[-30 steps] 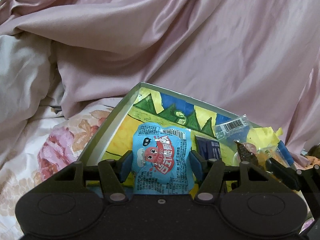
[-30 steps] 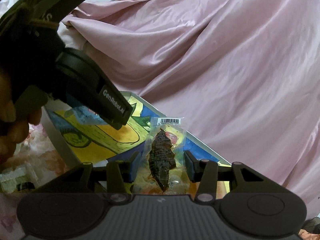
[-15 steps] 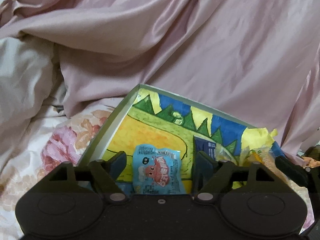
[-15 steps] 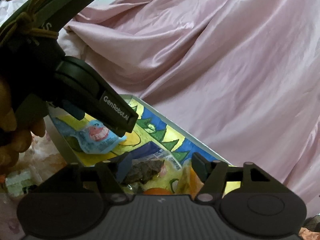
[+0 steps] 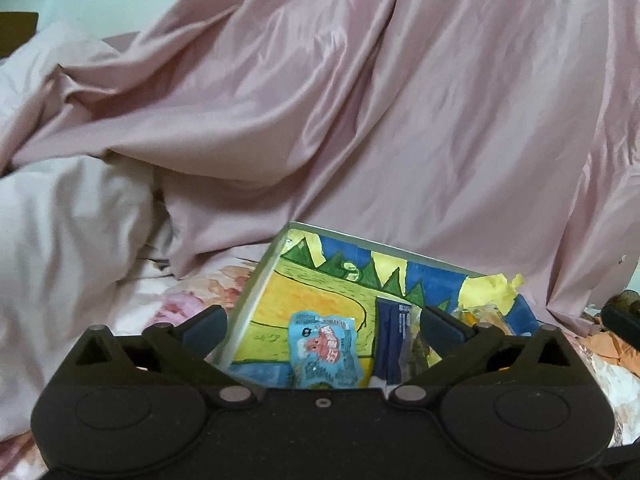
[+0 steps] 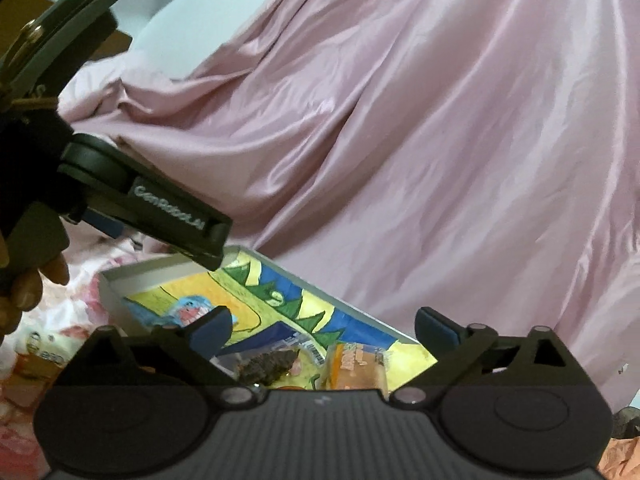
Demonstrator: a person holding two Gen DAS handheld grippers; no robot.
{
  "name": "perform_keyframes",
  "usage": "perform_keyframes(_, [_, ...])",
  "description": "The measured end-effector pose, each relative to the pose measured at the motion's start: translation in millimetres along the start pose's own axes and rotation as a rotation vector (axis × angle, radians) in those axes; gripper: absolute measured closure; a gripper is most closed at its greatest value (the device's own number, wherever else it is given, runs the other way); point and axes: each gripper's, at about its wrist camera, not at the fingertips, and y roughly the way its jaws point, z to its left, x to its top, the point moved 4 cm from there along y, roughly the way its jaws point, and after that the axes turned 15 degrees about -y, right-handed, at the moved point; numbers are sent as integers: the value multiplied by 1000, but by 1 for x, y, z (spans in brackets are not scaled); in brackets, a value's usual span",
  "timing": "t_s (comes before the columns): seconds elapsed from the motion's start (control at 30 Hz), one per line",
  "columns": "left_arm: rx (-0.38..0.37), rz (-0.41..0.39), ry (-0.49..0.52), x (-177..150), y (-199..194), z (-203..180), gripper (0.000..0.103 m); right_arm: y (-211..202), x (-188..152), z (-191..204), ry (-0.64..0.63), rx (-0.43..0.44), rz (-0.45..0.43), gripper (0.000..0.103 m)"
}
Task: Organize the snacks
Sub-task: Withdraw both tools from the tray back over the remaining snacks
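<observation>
A shallow white box [image 5: 256, 292] with a bright drawn lining lies on the bed. In it lie a light blue snack packet [image 5: 326, 350], a dark blue packet [image 5: 394, 340], a clear packet with a dark brown snack [image 6: 268, 366] and an orange packet [image 6: 356, 364]. My left gripper [image 5: 320, 324] is open and empty above the box's near left part. My right gripper [image 6: 324, 328] is open and empty above the right part. The light blue packet [image 6: 188, 312] and the left gripper's body [image 6: 176, 216] show in the right wrist view.
A pink satin quilt [image 5: 360, 120] is heaped behind the box. A floral sheet [image 5: 192, 300] lies to its left, with more packets [image 6: 44, 352] on it. Orange wrappers [image 5: 604, 348] lie to the box's right.
Both grippers have opened, let their packets drop into the box, and lifted back. The light blue packet and the brown snack packet now lie in the box.
</observation>
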Motion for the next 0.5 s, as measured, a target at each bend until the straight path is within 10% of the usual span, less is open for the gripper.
perform_keyframes(0.5, [13, -80, 29, -16, -106, 16, 1, -91, 12, -9, 125, -46, -63, 0])
